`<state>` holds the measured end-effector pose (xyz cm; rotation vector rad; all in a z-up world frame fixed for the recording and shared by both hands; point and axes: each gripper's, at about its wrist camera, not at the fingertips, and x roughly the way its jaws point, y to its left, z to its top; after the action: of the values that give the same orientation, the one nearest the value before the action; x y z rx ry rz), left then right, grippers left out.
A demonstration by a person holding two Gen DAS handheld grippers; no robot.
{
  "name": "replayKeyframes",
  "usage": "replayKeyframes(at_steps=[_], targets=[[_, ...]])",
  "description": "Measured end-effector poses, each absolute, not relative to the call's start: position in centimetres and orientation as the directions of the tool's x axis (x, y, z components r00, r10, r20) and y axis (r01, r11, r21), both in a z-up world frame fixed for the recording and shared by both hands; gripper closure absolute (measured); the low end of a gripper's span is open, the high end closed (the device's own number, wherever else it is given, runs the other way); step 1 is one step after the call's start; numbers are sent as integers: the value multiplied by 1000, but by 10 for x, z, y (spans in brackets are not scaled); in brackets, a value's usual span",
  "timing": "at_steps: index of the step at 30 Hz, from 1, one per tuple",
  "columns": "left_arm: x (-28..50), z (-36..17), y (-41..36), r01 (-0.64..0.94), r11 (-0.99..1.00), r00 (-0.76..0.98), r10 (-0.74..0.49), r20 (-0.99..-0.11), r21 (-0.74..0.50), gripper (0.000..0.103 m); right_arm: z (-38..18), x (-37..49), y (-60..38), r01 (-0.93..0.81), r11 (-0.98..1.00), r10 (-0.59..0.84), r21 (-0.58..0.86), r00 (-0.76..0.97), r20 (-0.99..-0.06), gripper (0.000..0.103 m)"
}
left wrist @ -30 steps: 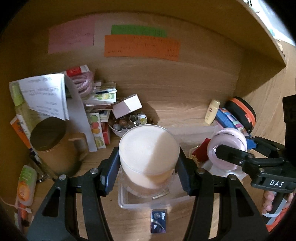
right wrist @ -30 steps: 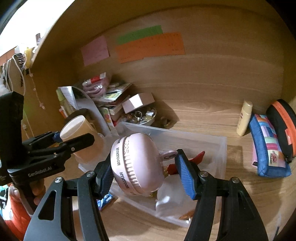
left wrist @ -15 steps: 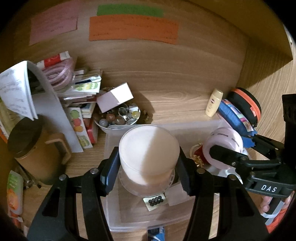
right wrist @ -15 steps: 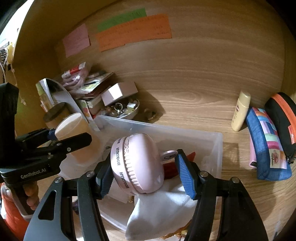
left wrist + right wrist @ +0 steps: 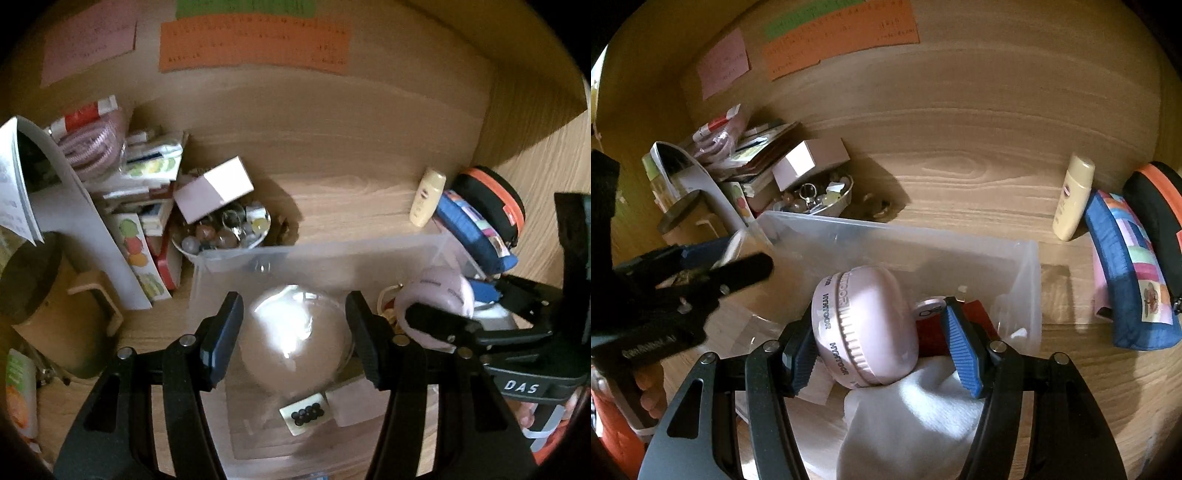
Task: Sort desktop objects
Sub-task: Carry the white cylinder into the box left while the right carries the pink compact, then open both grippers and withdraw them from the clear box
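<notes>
My left gripper [image 5: 293,339] is shut on a cream cup [image 5: 295,339], which looks blurred and hangs low inside the clear plastic bin [image 5: 314,251]. A small card with black dots [image 5: 304,413] lies on the bin floor just below it. My right gripper [image 5: 881,347] is shut on a round pink case [image 5: 864,325]; its left pad presses the case's side and its right pad the small tab. The case hangs over a white cloth [image 5: 912,413] in the bin [image 5: 886,229]. Each wrist view also shows the other gripper at its edge, held by a hand.
A bowl of marbles [image 5: 221,236] and a pile of booklets and boxes [image 5: 147,177] stand behind the bin's left end, with a lidded mug [image 5: 48,295] beside them. A lotion bottle [image 5: 1073,197], a blue pouch [image 5: 1126,269] and a black-orange case [image 5: 1160,206] sit at the right.
Both grippers have moved forward and down into the clear bin, carrying the cup and the pink case. The bin and the back wall look nearer. Neither grip has changed.
</notes>
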<state>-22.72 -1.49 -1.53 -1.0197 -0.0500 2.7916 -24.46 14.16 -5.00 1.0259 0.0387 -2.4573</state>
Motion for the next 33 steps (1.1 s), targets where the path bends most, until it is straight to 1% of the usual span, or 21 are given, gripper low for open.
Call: replayKeyframes(at_steps=[9, 12, 16, 22, 23, 25, 26, 29, 33], targets=[[-228, -20, -11, -161, -983, -742, 179, -646, -88, 46, -54, -245, 139, 426, -897, -383, 117, -619, -686, 43], [-227, -20, -10, -166, -982, -741, 182, -646, -86, 46, -54, -244, 137, 435, -893, -387, 117, -610, -691, 41], [-226, -19, -11, -164, -982, -741, 182, -646, -88, 46, -53, -243, 137, 447, -884, -407, 137, -590, -698, 33], [-226, -15, -16, -151, -982, -738, 191, -648, -117, 45, -48, -238, 138, 453, -881, -412, 140, -586, -697, 32], [-224, -14, -17, -148, -981, -738, 194, -646, -125, 43, -46, -236, 138, 452, -881, -410, 136, -591, -695, 32], [-221, -10, -20, -142, -982, -745, 191, -639, -128, 40, -43, -233, 138, 452, -883, -406, 128, -597, -692, 27], [-219, -9, -21, -141, -982, -747, 190, -637, -127, 38, -42, -230, 138, 451, -884, -404, 125, -601, -689, 26], [-214, -6, -24, -144, -981, -750, 193, -633, -128, 37, -37, -225, 140, 447, -887, -398, 119, -607, -688, 26], [-205, -2, -26, -145, -982, -755, 190, -627, -122, 32, -32, -218, 142, 438, -891, -391, 117, -611, -688, 26]])
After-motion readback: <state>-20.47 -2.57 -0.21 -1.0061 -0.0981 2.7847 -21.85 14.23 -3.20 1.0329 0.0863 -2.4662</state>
